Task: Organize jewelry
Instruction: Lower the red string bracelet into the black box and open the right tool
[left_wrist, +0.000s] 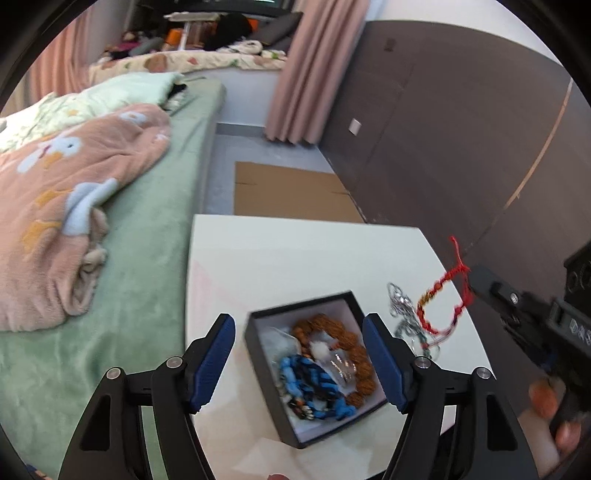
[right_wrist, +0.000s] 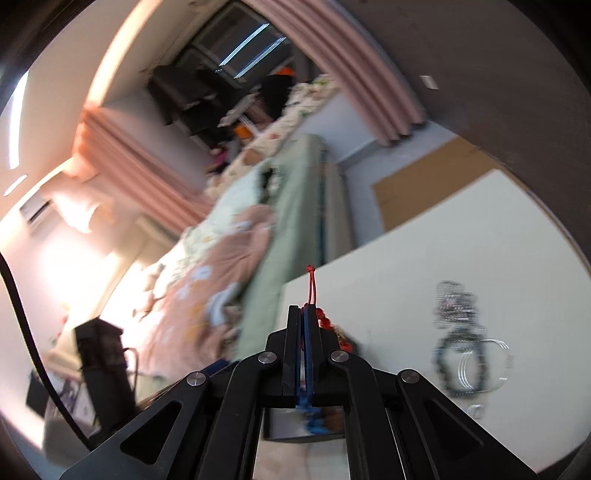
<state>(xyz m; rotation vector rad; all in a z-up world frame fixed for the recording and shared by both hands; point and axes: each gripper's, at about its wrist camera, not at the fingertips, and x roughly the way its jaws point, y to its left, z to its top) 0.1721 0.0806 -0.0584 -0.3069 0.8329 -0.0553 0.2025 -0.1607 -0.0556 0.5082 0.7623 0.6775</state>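
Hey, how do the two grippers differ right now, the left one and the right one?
The left gripper is open, its jaws spread wide apart; the right gripper is shut. The left gripper holds nothing and hangs over the black box of jewelry; the right gripper pinches the red cord bracelet, which dangles above the white table beside the box. Both have black frames with blue finger pads.
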